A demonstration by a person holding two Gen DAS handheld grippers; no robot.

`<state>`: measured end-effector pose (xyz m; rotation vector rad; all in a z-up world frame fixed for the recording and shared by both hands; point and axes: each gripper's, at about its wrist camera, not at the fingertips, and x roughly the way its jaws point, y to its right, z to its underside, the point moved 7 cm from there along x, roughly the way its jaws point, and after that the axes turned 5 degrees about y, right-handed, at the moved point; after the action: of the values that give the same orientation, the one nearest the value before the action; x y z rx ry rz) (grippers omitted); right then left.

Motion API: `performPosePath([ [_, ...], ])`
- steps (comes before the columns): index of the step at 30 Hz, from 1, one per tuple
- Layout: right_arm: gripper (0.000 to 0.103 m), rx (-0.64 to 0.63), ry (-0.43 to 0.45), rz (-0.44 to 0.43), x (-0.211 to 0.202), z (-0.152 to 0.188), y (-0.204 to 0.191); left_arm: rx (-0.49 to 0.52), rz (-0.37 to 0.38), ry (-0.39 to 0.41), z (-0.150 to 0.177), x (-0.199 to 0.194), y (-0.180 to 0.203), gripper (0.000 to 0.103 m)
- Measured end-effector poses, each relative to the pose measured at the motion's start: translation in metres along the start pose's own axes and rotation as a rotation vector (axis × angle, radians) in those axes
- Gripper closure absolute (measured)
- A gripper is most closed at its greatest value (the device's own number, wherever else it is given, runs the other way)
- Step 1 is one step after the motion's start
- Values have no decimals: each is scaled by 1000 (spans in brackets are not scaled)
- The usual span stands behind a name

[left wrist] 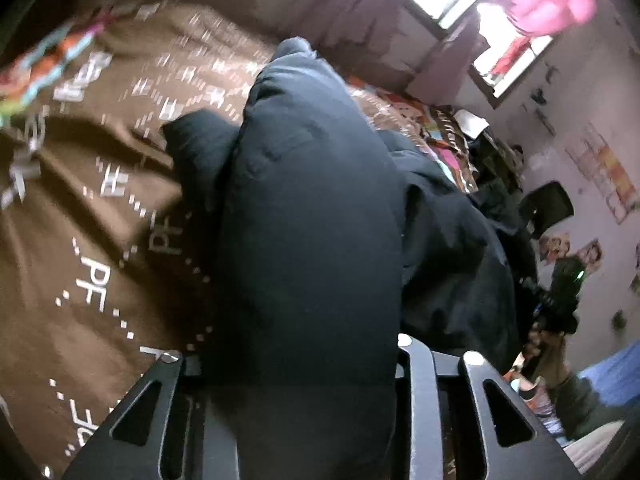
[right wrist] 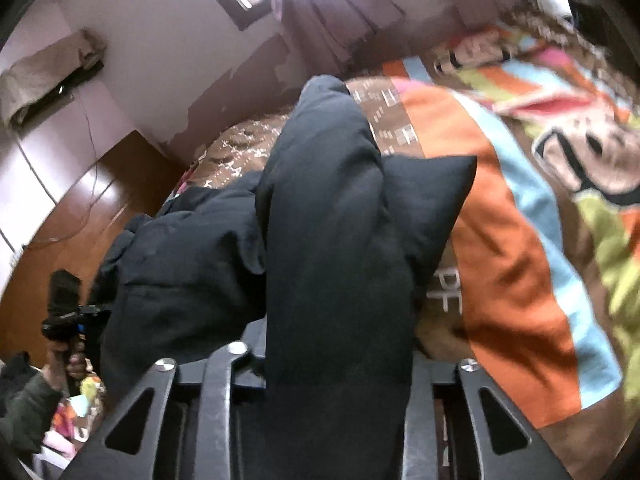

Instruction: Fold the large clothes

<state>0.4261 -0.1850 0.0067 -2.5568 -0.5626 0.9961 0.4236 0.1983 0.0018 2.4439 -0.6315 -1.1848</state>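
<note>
I see a brown bedspread (left wrist: pixel 100 208) printed with white letters covering the bed, with an orange, blue and green patterned blanket (right wrist: pixel 532 240) lying on it. The dark navy garment (left wrist: pixel 312 220) is bunched on that bedspread. My left gripper (left wrist: pixel 304 364) and right gripper (right wrist: pixel 336 360) each have their jaws clamped on a fold of it. Behind, I make out a pale wall with posters (left wrist: pixel 600 176), a bright window (left wrist: pixel 500 40) and a wooden door (right wrist: pixel 80 220).
</note>
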Motion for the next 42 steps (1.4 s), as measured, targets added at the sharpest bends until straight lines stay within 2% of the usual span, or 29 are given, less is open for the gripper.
performPosePath([
  [4,83,-102,72,-23,-11,-18,-37,55,-20,46,0,-3,31,80],
  [7,83,-125,116,-80,-11,-38,-54,84,-35,83,2,-6,44,80],
  [10,83,-167,139,-105,-2,-58,-69,85,-47,146,-9,-13,46,80],
  [13,83,-182,161,-127,11,-74,-84,74,-91,208,-32,-17,44,80],
  [16,83,-193,182,-152,31,-92,-101,44,-127,260,-54,-18,24,80],
  [20,83,-207,176,-139,66,-104,-117,23,-189,261,-67,-3,-3,80],
  [23,83,-199,143,-107,93,-101,-118,22,-226,239,-62,7,-18,80],
  [28,83,-128,78,-14,129,-83,-84,44,-243,225,-63,12,-21,79],
  [30,82,-73,57,0,135,-78,-66,55,-277,211,-61,14,-22,75],
  [33,75,-42,44,16,135,-75,-52,34,-332,196,-56,15,-29,65],
  [35,72,-40,35,26,132,-74,-52,-14,-339,194,-55,14,-38,56],
  [37,63,-51,20,32,131,-73,-53,-68,-350,196,-54,12,-47,47],
  [38,55,-57,15,33,131,-73,-56,-92,-358,197,-54,9,-50,42],
  [42,39,-90,-3,62,130,-69,-63,-131,-379,211,-52,0,-57,37],
])
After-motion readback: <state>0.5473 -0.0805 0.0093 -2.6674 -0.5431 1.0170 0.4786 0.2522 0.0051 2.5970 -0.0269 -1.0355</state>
